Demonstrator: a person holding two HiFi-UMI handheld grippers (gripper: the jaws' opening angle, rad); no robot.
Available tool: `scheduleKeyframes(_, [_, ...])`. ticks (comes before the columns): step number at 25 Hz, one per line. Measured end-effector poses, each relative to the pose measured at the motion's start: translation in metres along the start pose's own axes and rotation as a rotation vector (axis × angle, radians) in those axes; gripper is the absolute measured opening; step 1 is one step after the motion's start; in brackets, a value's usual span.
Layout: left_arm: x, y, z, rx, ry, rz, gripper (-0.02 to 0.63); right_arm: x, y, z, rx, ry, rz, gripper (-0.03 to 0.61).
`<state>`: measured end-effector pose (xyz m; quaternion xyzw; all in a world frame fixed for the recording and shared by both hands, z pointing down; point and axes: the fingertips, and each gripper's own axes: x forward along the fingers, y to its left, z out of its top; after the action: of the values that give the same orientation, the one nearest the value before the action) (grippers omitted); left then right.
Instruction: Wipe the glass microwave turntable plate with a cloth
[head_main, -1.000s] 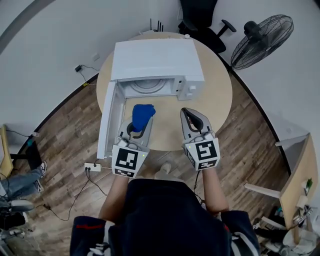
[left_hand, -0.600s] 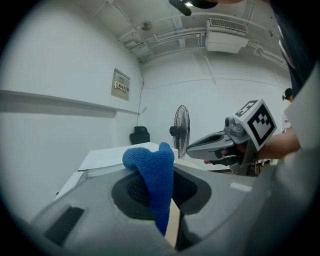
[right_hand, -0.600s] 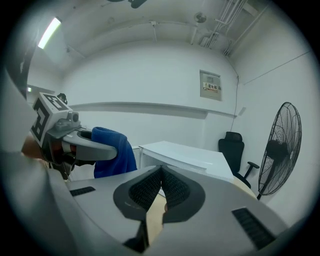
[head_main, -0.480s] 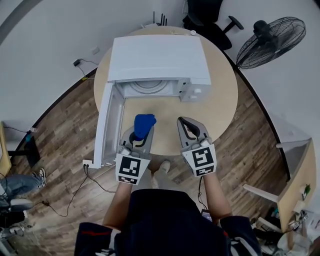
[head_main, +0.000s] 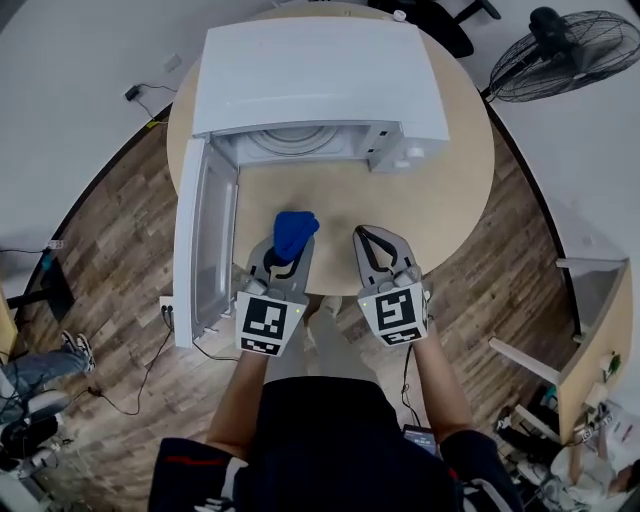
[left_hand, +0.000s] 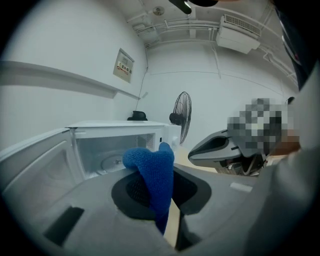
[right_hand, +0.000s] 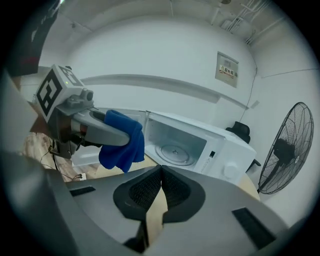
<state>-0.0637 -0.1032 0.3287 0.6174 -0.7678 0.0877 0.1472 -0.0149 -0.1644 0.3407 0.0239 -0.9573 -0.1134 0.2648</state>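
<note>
Glass turntable plate (head_main: 297, 142): inside open microwave (head_main: 320, 70), straight ahead of both grippers, well apart from them, not yet touched. Left gripper (head_main: 284, 256) clamped on blue cloth (head_main: 295, 232), wad bunched past its tips. Right gripper (head_main: 381, 240) closed, empty. Step in hand, prob.: reach fwd w/ left, clear of open door (head_main: 205, 250) on its left, lead w/ cloth wad, press flat, wipe in circles. Plate look: round, clear, concentric ring marks, seemingly flat on cavity floor.
</note>
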Motion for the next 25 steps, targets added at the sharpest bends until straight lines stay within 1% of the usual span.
scheduleKeyframes(3, [0.009,0.007,-0.022,-0.025,0.014,0.006,0.054,0.021,0.005,-0.026,-0.026,0.057,0.016,0.009])
scheduleKeyframes(6, [0.018,0.012,-0.048,-0.049,0.037,0.003,0.054,0.044,0.014,-0.052,-0.059,0.113,0.062,0.011])
scheduleKeyframes(11, [0.032,0.023,-0.084,-0.064,0.067,0.000,0.054,0.081,0.023,-0.088,-0.171,0.182,0.140,0.012])
scheduleKeyframes(14, [0.041,0.043,-0.096,-0.052,0.063,0.034,0.054,0.105,0.025,-0.103,-0.241,0.205,0.183,0.012])
scheduleKeyframes(18, [0.053,0.066,-0.109,-0.106,0.038,0.066,0.054,0.136,0.025,-0.116,-0.357,0.205,0.227,0.012])
scheduleKeyframes(20, [0.056,0.069,-0.115,-0.095,0.041,0.077,0.054,0.149,0.025,-0.117,-0.406,0.187,0.241,0.012])
scheduleKeyframes(22, [0.059,0.070,-0.119,-0.081,0.042,0.088,0.054,0.160,0.022,-0.114,-0.427,0.162,0.244,0.012])
scheduleKeyframes(24, [0.062,0.072,-0.122,-0.109,0.041,0.096,0.054,0.173,0.017,-0.108,-0.437,0.139,0.236,0.017])
scheduleKeyframes(25, [0.063,0.074,-0.124,-0.123,0.042,0.100,0.054,0.179,0.014,-0.105,-0.443,0.132,0.231,0.036])
